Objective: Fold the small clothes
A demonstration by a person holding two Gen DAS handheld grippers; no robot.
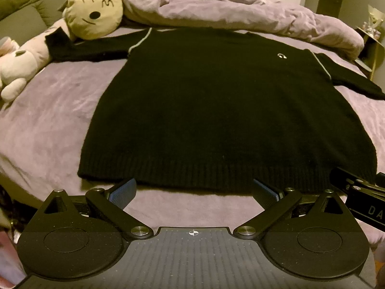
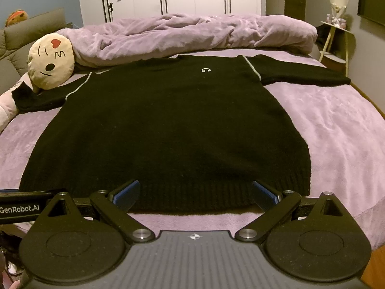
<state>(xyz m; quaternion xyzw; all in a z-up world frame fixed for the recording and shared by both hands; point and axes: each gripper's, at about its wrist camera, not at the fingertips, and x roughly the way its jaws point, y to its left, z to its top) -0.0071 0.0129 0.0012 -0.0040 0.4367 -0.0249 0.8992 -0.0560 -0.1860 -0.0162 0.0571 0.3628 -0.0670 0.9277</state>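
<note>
Lying flat and face up on the bed, the black sweater fills the middle of both views, its ribbed hem along the lower part of each frame and its neckline toward the top, just in front of the bunched purple duvet. Its long axis therefore runs straight away from both cameras, bottom to top of the frame, while the 2 sleeves stretch sideways: one toward the upper left, its cuff beside the round face cushion, the other toward the right edge.

The left hand-held gripper sits at the bottom centre of its own view with its jaws spread wide and nothing between them; the blue pads reach the hem line, though whether they touch the knit cannot be told. The right hand-held gripper is likewise wide and empty, its fingers framing a stretch of hem at the bottom of its view.

In the left wrist view the hem's left corner shows at lower left, so that hand looks nearer that side; in the right wrist view the hem's right corner sits at lower right, closer to the right hand. No fold appears made yet. The coming move probably turns on each hand pinching the hem on its own side, or going out to its nearer sleeve.
</note>
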